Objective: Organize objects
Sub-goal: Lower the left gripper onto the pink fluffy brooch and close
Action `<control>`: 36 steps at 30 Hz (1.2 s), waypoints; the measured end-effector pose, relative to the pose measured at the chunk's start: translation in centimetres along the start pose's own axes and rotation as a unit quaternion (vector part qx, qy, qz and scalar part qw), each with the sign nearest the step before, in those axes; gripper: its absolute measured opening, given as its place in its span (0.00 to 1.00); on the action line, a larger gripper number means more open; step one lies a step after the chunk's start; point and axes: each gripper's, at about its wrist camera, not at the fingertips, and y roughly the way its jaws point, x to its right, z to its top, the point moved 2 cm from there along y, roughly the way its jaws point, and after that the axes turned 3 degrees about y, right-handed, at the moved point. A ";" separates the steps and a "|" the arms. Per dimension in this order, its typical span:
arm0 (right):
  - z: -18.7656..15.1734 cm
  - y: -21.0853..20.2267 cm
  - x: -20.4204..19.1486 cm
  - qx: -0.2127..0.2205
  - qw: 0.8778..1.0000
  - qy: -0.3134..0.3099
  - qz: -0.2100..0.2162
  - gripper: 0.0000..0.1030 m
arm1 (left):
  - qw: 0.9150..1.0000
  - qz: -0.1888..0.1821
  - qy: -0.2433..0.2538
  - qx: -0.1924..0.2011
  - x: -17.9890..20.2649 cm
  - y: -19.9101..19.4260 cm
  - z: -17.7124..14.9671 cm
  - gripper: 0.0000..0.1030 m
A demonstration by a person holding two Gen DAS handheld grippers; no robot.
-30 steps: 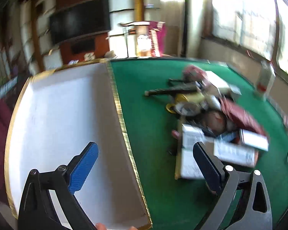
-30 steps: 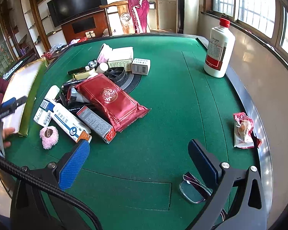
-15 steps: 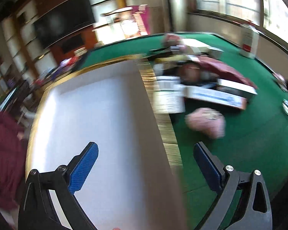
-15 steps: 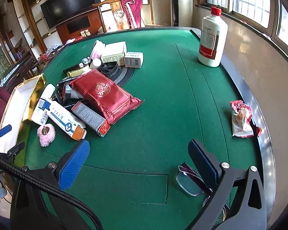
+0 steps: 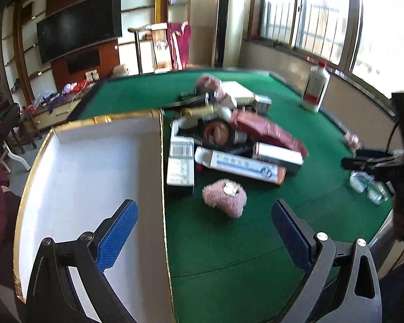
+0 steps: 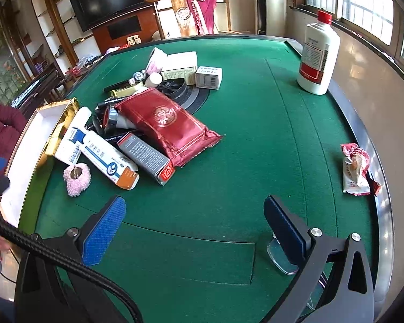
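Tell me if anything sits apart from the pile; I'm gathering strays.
Yes. A snack packet lies alone at the table's right rim, a white bottle stands far right, and glasses lie under the right tongs.

One white bottle (image 6: 318, 45), one red pouch (image 6: 167, 121), one snack packet (image 6: 354, 169)

A shallow box (image 5: 89, 177) with a white inside and gold rim sits at the table's left edge, open side up. Just beside its right wall lies a heap near the table's middle: a white carton with a barcode (image 5: 181, 161), a long white carton with an orange end (image 6: 109, 158), a grey carton with a red end (image 6: 145, 158), and a glossy red pouch (image 6: 169, 126) lying across the pile (flat, seal printed on top). A fluffy pink puff (image 6: 76, 179) lies apart, toward the near edge. A white bottle with a red cap (image 6: 318, 53) stands upright by the far right edge; a red-and-white snack packet (image 6: 354, 169) lies at the right edge.
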 end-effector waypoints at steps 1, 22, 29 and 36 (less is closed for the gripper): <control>-0.1 0.0 0.0 0.000 1.000 -0.002 -0.001 1.00 | 1.000 0.005 -0.003 -0.004 -0.1 0.5 -0.1 0.95; -0.9 -0.6 2.6 -0.007 1.000 0.016 -0.012 1.00 | 0.987 -0.009 -0.081 -0.138 2.1 8.2 1.2 0.93; -1.1 -0.2 2.6 -0.011 1.000 0.010 -0.008 1.00 | 0.982 0.032 -0.087 -0.166 2.5 10.8 1.3 0.45; -0.9 -0.2 2.5 -0.008 1.000 0.009 0.005 1.00 | 0.980 0.006 -0.087 -0.176 2.7 8.6 -0.6 0.38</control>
